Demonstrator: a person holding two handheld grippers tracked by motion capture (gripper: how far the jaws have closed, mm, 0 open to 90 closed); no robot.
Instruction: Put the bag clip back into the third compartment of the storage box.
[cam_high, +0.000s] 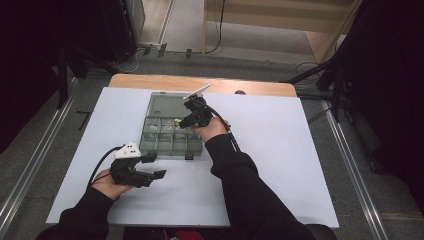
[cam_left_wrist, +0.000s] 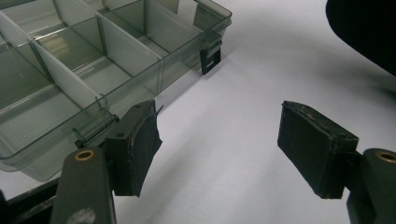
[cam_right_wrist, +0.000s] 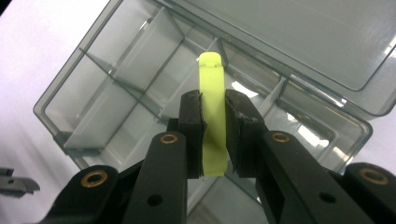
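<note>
A smoky, see-through plastic organiser box (cam_high: 170, 135) is lying on a smooth white sheet (cam_high: 280, 150) that is covering a wooden table (cam_high: 150, 81), its flat lid (cam_high: 167, 105) folded open toward the far side. Thin translucent dividers are splitting the tray into rectangular compartments — two rows can be made out from the high view, though the exact count is hard to tell. Two dark latches are hanging off the near wall, one of them (cam_left_wrist: 210, 58) showing in the left gripper view.

The right gripper (cam_right_wrist: 214, 135) is hovering over the box's middle compartments, its two matte black jaws pressing together on a flat, bright yellow-green plastic strip (cam_right_wrist: 211, 93) with a small rounded tab at its top end. The strip is standing on edge between the worn, scuffed pads.

The left gripper (cam_left_wrist: 219, 144) is resting over the white sheet just beside the box's near left corner — its jaws are standing wide apart with nothing between them.

No writing or brand is legible anywhere.
</note>
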